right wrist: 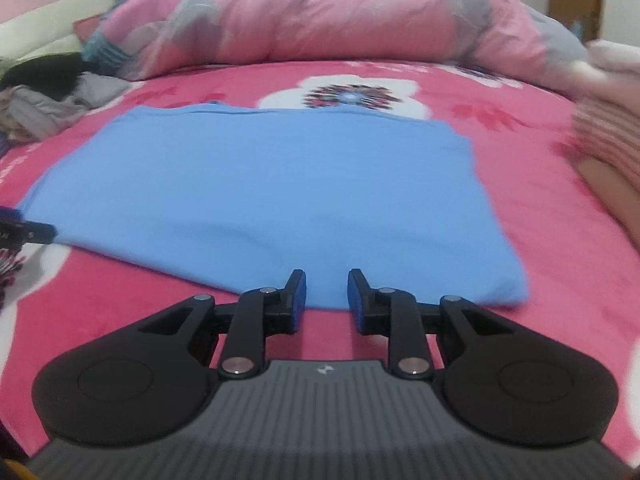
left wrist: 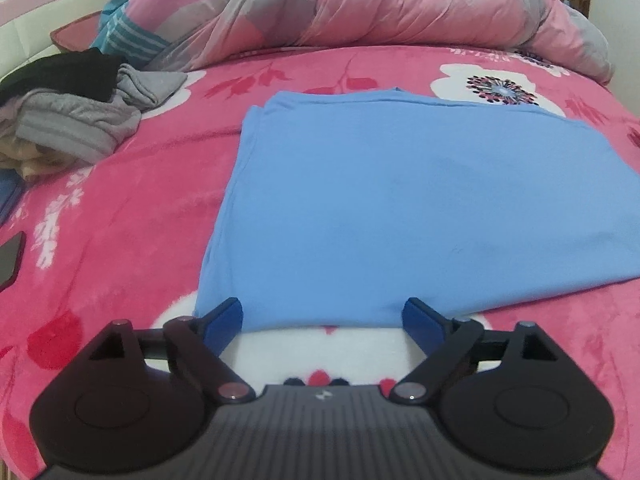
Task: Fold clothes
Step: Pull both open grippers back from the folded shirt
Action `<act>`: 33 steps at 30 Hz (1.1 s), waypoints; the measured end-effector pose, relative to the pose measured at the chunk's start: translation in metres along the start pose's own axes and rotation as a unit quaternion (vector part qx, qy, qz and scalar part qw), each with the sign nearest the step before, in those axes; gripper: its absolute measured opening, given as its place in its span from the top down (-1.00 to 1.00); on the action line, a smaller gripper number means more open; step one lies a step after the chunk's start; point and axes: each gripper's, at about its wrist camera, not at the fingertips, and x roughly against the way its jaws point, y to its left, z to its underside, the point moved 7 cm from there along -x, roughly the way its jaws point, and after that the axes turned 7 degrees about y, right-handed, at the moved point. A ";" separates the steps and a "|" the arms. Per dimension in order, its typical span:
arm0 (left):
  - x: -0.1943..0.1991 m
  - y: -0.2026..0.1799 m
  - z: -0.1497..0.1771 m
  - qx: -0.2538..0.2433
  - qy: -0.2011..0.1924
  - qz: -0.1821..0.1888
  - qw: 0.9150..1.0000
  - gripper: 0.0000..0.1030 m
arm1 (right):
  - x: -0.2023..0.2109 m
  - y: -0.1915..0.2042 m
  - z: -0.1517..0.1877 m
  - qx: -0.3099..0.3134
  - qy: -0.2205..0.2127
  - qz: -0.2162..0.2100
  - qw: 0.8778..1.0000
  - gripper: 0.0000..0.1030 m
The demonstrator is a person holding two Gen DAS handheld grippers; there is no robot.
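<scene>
The left gripper point(left wrist: 322, 320) is being held low over the blanket point(left wrist: 120, 240), its blue pads point(left wrist: 224, 324) spread wide and nothing being gripped between them; the near edge of the blue cloth point(left wrist: 400, 200) is lying just ahead of the pads, and whether it is being touched cannot be told. The right gripper point(right wrist: 326, 296) is being held at the same near edge farther along, its jaws parted only narrowly, with no fabric seen pinched between them. The cloth point(right wrist: 260, 192) is being shown flat on the blanket point(right wrist: 540, 220) as a folded rectangle, its layered edges visible along the far side, and a dark part of the left gripper point(right wrist: 28, 234) is being caught at the left border of the right view, just beside the cloth's corner. To the left, well apart from the cloth, a heap of grey and black clothes point(left wrist: 80, 112) is lying crumpled, with a dark flat object point(left wrist: 10, 260) nearer at the edge. On the right, a striped sleeve point(right wrist: 608, 140) is being seen, blurred. Beyond everything, a pink floral duvet point(left wrist: 360, 8) is being shown bunched across the bed's far side, a teal pillow point(left wrist: 128, 24) tucked beside it.
</scene>
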 end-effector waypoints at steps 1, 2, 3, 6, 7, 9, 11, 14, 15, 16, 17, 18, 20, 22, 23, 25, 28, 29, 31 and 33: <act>0.000 0.000 0.000 0.002 0.001 -0.001 1.000 -0.74 | 0.005 -0.004 -0.001 -0.008 0.000 0.006 1.000 0.56; 0.000 0.000 0.001 0.001 0.001 -0.003 1.000 -0.75 | 0.011 -0.005 -0.004 -0.017 -0.012 0.001 1.000 0.56; 0.000 0.000 0.001 0.000 0.001 -0.005 1.000 -0.75 | 0.016 -0.006 -0.006 -0.026 -0.024 -0.005 0.999 0.56; 0.001 -0.002 0.002 -0.006 0.001 -0.013 1.000 -0.76 | 0.021 0.003 -0.015 -0.027 -0.047 -0.020 0.998 0.56; 0.001 -0.003 0.002 -0.008 0.001 -0.016 1.000 -0.77 | 0.020 0.008 -0.016 -0.021 -0.049 -0.022 0.998 0.56; 0.002 -0.004 0.002 -0.013 0.000 -0.021 1.000 -0.77 | 0.016 0.017 -0.020 -0.010 -0.054 -0.027 0.998 0.56; 0.003 -0.005 0.002 -0.017 0.000 -0.027 0.999 -0.77 | 0.012 0.025 -0.023 -0.010 -0.055 -0.039 0.998 0.56; 0.003 -0.006 0.002 -0.020 0.001 -0.032 0.999 -0.78 | 0.011 0.036 -0.030 -0.007 -0.061 -0.053 0.997 0.56; 0.003 -0.006 0.002 -0.021 0.002 -0.033 0.999 -0.78 | 0.011 0.039 -0.033 -0.001 -0.063 -0.054 0.997 0.56; 0.003 -0.007 0.002 -0.021 0.003 -0.034 0.999 -0.78 | 0.010 0.042 -0.034 0.006 -0.063 -0.053 0.997 0.56; 0.004 -0.007 0.002 -0.021 0.003 -0.035 0.999 -0.79 | 0.009 0.045 -0.035 0.011 -0.063 -0.053 0.997 0.56; 0.004 -0.007 0.002 -0.022 0.003 -0.037 0.999 -0.79 | 0.006 0.045 -0.036 0.013 -0.061 -0.053 0.997 0.56; 0.004 -0.007 0.002 -0.024 0.002 -0.040 0.999 -0.80 | 0.000 0.042 -0.033 0.012 -0.053 -0.053 0.997 0.56; 0.003 -0.008 0.002 -0.024 0.001 -0.042 0.999 -0.81 | -0.009 0.038 -0.026 0.010 -0.039 -0.050 0.998 0.56; 0.003 -0.008 0.002 -0.025 0.001 -0.043 0.999 -0.82 | -0.015 0.037 -0.019 0.008 -0.028 -0.050 0.998 0.56; 0.003 -0.008 0.002 -0.025 0.001 -0.044 0.999 -0.83 | -0.027 0.033 -0.007 0.004 -0.013 -0.050 0.999 0.55; 0.002 -0.007 0.002 -0.023 0.000 -0.043 0.999 -0.84 | -0.025 0.035 -0.002 0.006 -0.034 -0.051 0.998 0.54; 0.002 -0.006 0.003 -0.019 -0.001 -0.040 0.999 -0.85 | -0.024 0.035 -0.002 0.006 -0.036 -0.049 0.998 0.54; 0.003 -0.003 0.004 -0.008 -0.009 -0.031 0.999 -0.85 | -0.022 0.036 -0.003 0.008 -0.041 -0.047 0.998 0.53; 0.007 0.001 0.004 0.008 -0.023 -0.020 1.000 -0.84 | -0.019 0.038 -0.005 0.009 -0.048 -0.044 0.998 0.52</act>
